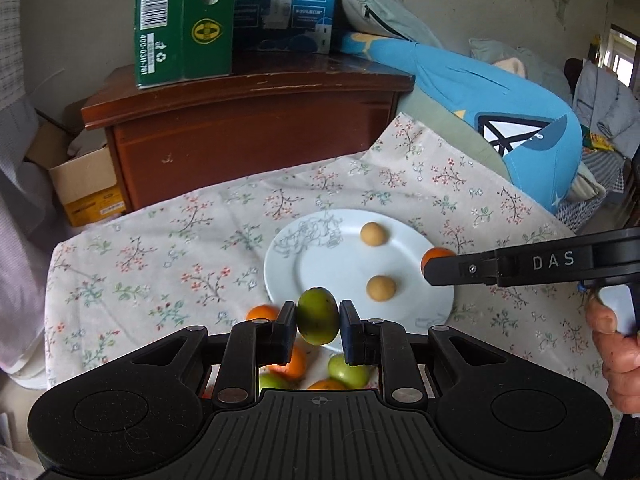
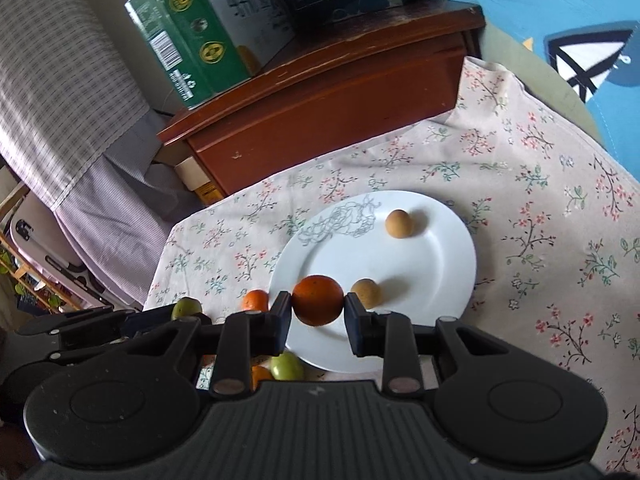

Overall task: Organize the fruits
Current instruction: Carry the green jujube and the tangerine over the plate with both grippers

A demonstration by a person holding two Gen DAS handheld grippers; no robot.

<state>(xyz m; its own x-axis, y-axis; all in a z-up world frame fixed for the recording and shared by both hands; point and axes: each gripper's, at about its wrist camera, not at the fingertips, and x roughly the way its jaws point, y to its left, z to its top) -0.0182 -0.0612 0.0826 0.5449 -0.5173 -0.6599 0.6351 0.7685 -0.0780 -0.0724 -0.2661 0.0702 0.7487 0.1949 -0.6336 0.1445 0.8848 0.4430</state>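
My left gripper (image 1: 318, 320) is shut on a green fruit (image 1: 318, 315), held above the near rim of the white plate (image 1: 320, 272). My right gripper (image 2: 317, 307) is shut on an orange (image 2: 317, 300), held over the plate's (image 2: 432, 272) near left part. Two small tan round fruits (image 1: 374, 234) (image 1: 381, 288) lie on the plate; they also show in the right wrist view (image 2: 399, 223) (image 2: 366, 293). The right gripper shows in the left wrist view (image 1: 430, 268) at the plate's right rim with its orange (image 1: 434, 256). Loose oranges (image 1: 262, 314) and green fruits (image 1: 348, 370) lie on the cloth below my grippers.
A floral cloth (image 1: 160, 248) covers the table. A dark wooden cabinet (image 1: 248, 132) stands behind it, with a green box (image 1: 184, 20) and a blue box (image 1: 288, 4) on top. A blue cushion (image 1: 500, 104) lies at the right. A cardboard box (image 1: 84, 184) sits at the left.
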